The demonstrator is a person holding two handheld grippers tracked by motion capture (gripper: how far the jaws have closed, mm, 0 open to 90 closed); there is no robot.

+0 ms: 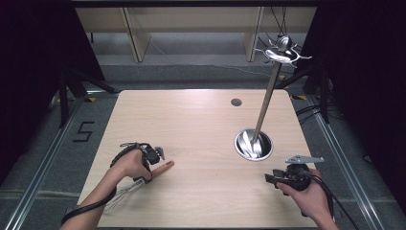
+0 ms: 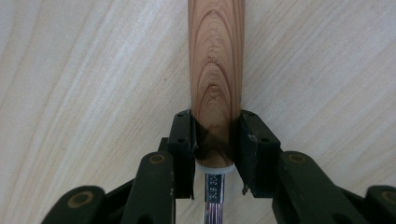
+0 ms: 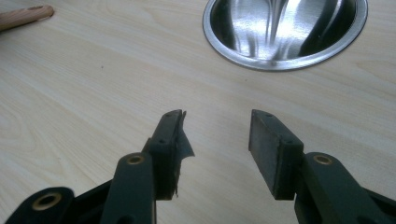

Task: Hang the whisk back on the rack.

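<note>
Wooden whisk handle [image 2: 216,70] clamped in left gripper [image 2: 217,149].

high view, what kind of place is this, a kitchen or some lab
Most likely a lab recording setup, not a kitchen: a bare wooden table ringed by black curtains, floor rails with a taped 5, and cables trailing across the grey floor.

Lighting even and overhead; the table [image 1: 191,124] is brightly lit, its surroundings fall to near black. Shadows are soft and short. Strong glare streaks the steel bowl [image 3: 285,28]. High view slightly soft overall. In the left gripper view, the wooden handle [image 2: 215,70] is sharp, its far end mildly blurred.
</note>
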